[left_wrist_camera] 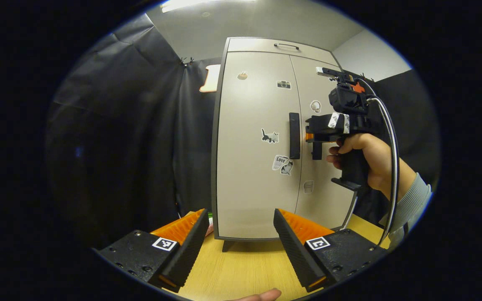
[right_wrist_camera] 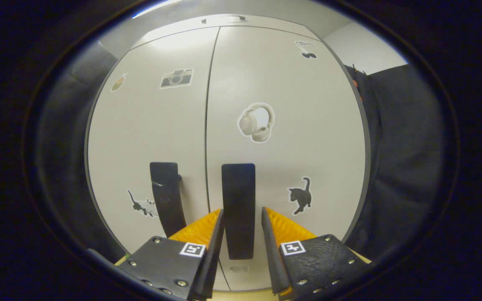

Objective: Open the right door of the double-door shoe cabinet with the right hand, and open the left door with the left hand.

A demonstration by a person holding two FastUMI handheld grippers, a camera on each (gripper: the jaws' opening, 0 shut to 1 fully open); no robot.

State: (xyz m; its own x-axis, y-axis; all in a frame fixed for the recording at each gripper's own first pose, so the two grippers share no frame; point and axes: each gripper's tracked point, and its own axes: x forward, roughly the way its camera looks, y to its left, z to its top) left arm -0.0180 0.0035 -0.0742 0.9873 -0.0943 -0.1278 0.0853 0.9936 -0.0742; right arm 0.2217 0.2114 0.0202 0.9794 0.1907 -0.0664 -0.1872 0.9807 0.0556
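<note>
The pale double-door shoe cabinet point(left_wrist_camera: 249, 179) stands on a wooden table, both doors closed. In the left gripper view my left gripper point(left_wrist_camera: 239, 215) is open and well short of the cabinet, roughly facing the left door and its dark vertical handle point(left_wrist_camera: 294, 136). A hand holds my right gripper point(left_wrist_camera: 314, 138) up at the right door. In the right gripper view the right gripper point(right_wrist_camera: 242, 211) straddles the right door's handle point(right_wrist_camera: 238, 196). Its left finger point(right_wrist_camera: 218, 228) touches the handle, while a thin gap shows beside the right finger point(right_wrist_camera: 268, 225). The left door's handle point(right_wrist_camera: 165, 196) is just to the left.
The wooden tabletop point(left_wrist_camera: 245, 267) runs from the cabinet's foot towards me. Black cloth walls close in on the left and right of the cabinet. A cable loops from the right gripper down past the person's sleeve point(left_wrist_camera: 412, 200). A fingertip point(left_wrist_camera: 266, 296) shows at the bottom edge.
</note>
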